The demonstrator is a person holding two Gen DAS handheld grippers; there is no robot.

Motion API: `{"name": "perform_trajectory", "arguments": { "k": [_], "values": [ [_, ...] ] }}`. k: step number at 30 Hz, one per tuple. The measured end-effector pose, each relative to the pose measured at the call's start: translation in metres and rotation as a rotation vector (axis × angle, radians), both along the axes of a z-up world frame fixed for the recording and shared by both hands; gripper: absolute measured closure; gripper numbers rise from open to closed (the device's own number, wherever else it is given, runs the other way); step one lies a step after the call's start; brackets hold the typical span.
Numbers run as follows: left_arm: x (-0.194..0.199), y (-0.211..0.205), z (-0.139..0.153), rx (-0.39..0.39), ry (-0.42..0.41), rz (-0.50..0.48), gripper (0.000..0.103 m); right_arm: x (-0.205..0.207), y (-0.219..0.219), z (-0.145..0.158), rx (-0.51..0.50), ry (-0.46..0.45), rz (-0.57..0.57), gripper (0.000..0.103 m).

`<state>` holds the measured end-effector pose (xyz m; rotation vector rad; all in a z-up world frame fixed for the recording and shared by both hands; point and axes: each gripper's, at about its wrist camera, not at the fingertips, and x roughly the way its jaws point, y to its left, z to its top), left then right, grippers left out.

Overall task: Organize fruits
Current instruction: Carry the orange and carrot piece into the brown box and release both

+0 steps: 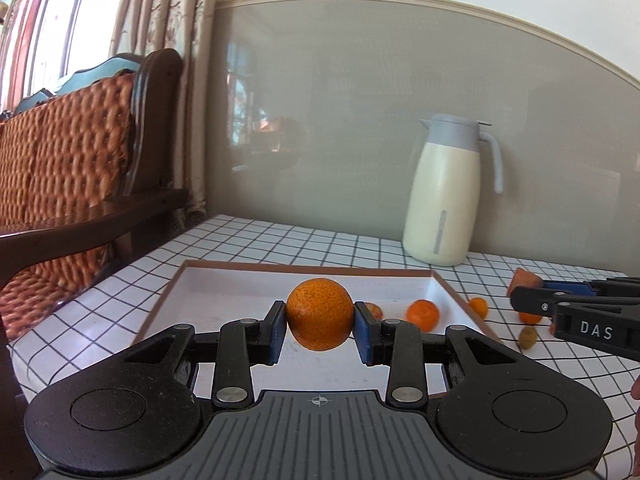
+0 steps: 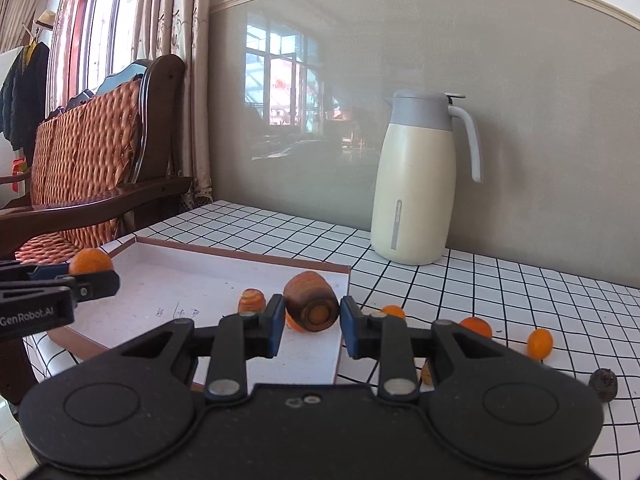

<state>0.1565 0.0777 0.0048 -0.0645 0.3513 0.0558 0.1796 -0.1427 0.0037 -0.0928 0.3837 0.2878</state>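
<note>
Jaws of the left gripper [image 1: 320, 322] pinch an orange [image 1: 319, 314] above the tray [image 1: 444, 286]; right gripper [image 2: 311, 320] pinches a brown chunk [image 2: 311, 307]. Each should descend inside the rim before releasing.

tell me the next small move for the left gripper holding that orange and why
Probably lower it toward the tray floor, then open. The left gripper is shut on the orange, which hangs above the white tray, apparently clear of its floor. A smaller orange lies to the right inside the tray, so set down on the bare left part.
</note>
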Motion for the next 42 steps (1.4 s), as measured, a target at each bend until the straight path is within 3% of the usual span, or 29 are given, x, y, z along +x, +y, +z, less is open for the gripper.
{"name": "perform_trajectory", "arguments": {
  "k": [21, 42],
  "values": [
    [0.008, 0.054, -0.022, 0.012, 0.051, 0.122, 0.067, 0.017, 0.023, -0.016, 0.013, 0.030, 0.036, 0.082],
    [0.032, 0.082, -0.032, 0.011, 0.067, 0.191, 0.067, 0.052, 0.033, -0.032, -0.006, 0.075, 0.055, 0.081]
  ]
}}
